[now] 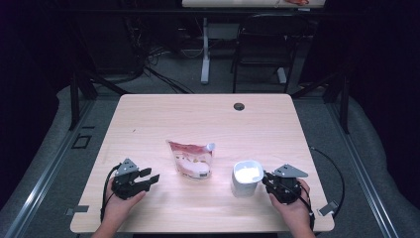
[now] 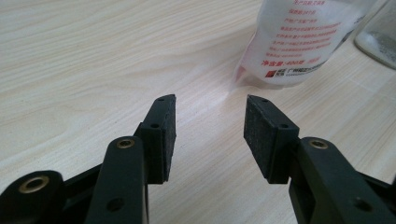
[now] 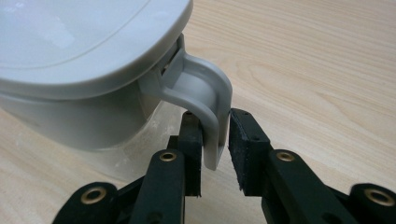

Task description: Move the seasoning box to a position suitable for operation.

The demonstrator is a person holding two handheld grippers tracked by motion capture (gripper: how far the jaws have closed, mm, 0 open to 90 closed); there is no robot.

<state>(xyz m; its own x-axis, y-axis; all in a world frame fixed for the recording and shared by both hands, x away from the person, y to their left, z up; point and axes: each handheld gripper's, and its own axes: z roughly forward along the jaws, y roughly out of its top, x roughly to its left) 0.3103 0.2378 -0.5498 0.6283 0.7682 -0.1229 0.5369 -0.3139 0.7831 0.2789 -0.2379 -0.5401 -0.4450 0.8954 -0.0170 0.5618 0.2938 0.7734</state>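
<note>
Handle (image 3: 212,121) of the white lidded jug (image 1: 246,177) stands upright, pinched in my right gripper (image 3: 215,135), while my left gripper (image 2: 210,126), spread and empty, points toward the pouch (image 1: 192,158) just beyond.

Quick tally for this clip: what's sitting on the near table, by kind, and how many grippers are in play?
Pouches: 1, the pink-and-white pouch
Lidded white containers with a handle: 1, the container
Grippers: 2, the left gripper open, the right gripper astride the container's handle; cannot tell if it is clamped
Total: 4
</note>
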